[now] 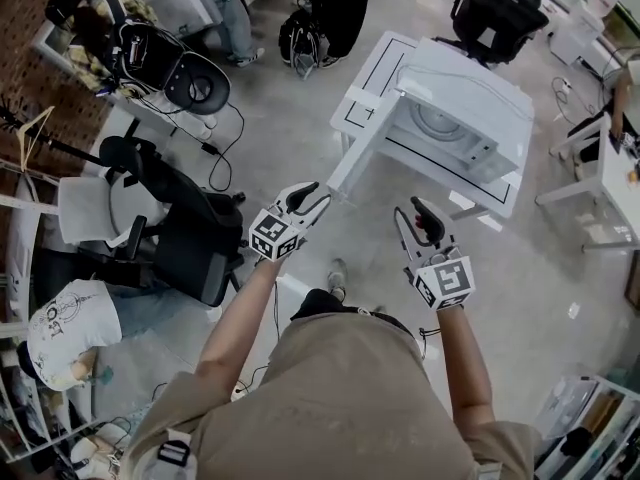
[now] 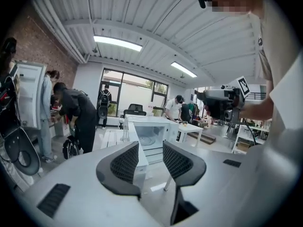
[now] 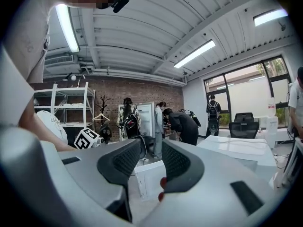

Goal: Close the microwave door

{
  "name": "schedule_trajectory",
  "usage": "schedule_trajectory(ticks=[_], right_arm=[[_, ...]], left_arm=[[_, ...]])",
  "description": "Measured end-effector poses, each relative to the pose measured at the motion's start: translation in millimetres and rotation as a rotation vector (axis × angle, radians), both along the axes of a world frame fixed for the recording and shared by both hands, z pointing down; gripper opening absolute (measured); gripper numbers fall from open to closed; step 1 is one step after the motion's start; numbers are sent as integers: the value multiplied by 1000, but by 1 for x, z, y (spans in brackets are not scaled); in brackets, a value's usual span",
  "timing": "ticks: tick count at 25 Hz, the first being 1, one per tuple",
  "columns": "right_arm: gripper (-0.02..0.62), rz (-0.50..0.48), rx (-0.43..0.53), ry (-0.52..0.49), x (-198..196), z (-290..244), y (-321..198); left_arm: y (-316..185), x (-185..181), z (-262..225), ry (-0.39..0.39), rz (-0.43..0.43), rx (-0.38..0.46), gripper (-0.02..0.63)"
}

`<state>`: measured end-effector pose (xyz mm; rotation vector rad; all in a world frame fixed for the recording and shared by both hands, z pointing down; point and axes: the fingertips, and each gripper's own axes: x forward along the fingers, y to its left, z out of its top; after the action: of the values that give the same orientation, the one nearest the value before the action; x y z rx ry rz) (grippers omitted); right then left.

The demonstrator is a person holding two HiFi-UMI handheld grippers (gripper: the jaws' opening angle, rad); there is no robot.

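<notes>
Busy workshop floor, with a white table (image 1: 372, 60) ahead of both tools. On it sits the microwave (image 1: 470, 118), its door (image 1: 365, 153) swung out just beyond the left gripper (image 1: 315, 196), whose jaws are apart and empty. The right gripper (image 1: 410, 210) is likewise spread. Best press the door's free edge steadily until it latches.

We're in an open-plan lab-cum-office: white tables (image 1: 375, 78), black office chairs (image 1: 185, 223), a shelf rack (image 3: 71, 97) by a brick wall (image 3: 151, 91). Strip lights (image 2: 117, 42) run along a ribbed ceiling above tall windows (image 2: 132, 91). Cables (image 1: 212, 150) trail over the grey floor, people (image 2: 78, 112) cluster at desks, and a microwave (image 1: 470, 118) sits alone on one table.
</notes>
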<state>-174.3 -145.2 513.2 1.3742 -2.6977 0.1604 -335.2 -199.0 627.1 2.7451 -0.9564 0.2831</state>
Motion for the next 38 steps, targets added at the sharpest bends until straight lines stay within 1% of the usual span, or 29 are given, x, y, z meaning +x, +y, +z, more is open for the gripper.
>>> schedule_trajectory(ticks=[5, 7, 9, 13, 16, 21, 26, 31, 38], right_arm=[[133, 53, -6, 16, -14, 1, -16], [133, 75, -8, 24, -16, 2, -19], [133, 100, -7, 36, -16, 4, -21], [133, 149, -22, 44, -10, 8, -23], [133, 170, -26, 47, -2, 9, -27], [133, 193, -22, 45, 14, 6, -34], [133, 198, -23, 30, 22, 6, -41], [133, 179, -20, 34, 25, 8, -46], [133, 188, -40, 29, 49, 13, -46]], left_arm=[[-20, -2, 42, -15, 79, -88, 162], [-27, -3, 52, 1, 98, -111, 172], [-33, -2, 57, 21, 118, -122, 172], [-38, 3, 65, 21, 164, -138, 173], [-38, 6, 66, 36, 193, -137, 175], [-35, 9, 65, 67, 198, -155, 184], [-25, 21, 64, 62, 244, -171, 184], [-24, 29, 66, 64, 233, -177, 183], [-16, 47, 69, 57, 243, -204, 183]])
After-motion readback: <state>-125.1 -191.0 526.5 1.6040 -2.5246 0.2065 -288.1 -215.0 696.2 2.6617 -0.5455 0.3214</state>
